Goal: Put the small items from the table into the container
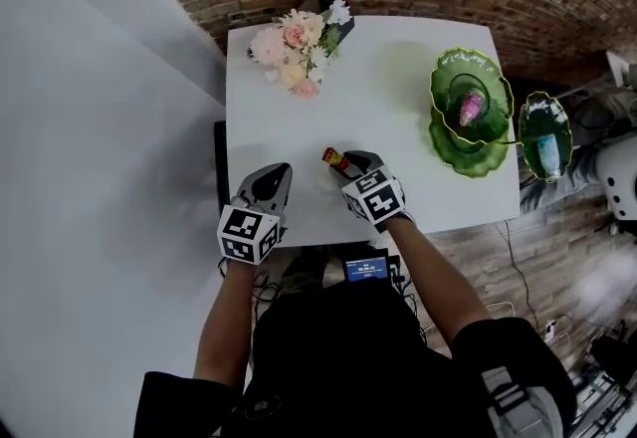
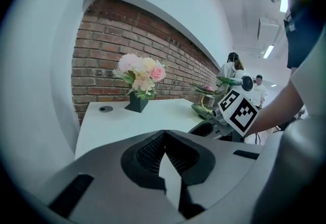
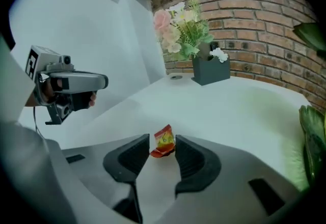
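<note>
Right gripper (image 3: 162, 140), own view: jaws parted, candy (image 3: 164, 143) between tips; head view hides that gap. Left gripper (image 2: 164, 133) closed, empty, at its 9 o'clock.

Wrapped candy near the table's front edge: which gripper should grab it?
Right. The right gripper has its open jaws flanking the wrapped candy; the left gripper is shut and off to the side.

red-yellow wrapper (image 3: 164, 141), green container (image 1: 466, 155)
</note>
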Available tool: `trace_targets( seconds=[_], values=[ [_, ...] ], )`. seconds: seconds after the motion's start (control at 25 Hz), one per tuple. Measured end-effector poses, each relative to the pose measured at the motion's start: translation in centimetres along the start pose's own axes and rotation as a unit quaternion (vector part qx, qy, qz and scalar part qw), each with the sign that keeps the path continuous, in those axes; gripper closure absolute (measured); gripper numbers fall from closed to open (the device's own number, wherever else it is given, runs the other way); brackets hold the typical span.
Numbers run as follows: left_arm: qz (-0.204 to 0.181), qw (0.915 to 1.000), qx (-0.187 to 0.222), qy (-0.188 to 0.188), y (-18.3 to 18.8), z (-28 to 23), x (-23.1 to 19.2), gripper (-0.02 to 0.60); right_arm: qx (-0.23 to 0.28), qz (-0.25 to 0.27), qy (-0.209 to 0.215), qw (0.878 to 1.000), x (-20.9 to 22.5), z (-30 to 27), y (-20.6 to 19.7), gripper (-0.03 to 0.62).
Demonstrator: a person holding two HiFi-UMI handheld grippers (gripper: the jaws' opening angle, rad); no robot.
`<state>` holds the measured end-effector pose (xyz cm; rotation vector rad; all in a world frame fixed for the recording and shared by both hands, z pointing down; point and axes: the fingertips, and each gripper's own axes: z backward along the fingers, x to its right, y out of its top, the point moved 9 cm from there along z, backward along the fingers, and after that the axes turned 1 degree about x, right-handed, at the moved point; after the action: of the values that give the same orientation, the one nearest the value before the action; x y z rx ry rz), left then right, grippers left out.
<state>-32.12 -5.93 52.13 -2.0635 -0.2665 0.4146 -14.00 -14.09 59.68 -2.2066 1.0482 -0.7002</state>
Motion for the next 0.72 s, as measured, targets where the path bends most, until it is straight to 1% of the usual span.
trace_targets(
  seconds=[0.16,0.36,0.56,0.72],
  values=[
    [0.002,1.0,-0.007,-0.005,-0.6,0.1,-0.3,0.572,-0.015,-0.003,-0.015,1.0,0.1,-0.8,-0.4,0.436],
    [-0.005,0.9999,-0.008,-0.011,-0.3,0.0,-0.5,0.572,-0.016,-0.006,-0.017,1.0,0.1,-0.7,-0.4,0.477],
    [-0.013,0.9997,-0.007,-0.018,0.3,-0.3,0.0,0.572,-0.004,-0.015,-0.018,1.0,0.4,0.3,-0.1,0.491],
    [-0.022,0.9993,-0.003,-0.029,0.9,-0.9,1.2,0.572,0.019,-0.025,-0.02,0.999,0.7,2.1,0.2,0.491]
  ],
)
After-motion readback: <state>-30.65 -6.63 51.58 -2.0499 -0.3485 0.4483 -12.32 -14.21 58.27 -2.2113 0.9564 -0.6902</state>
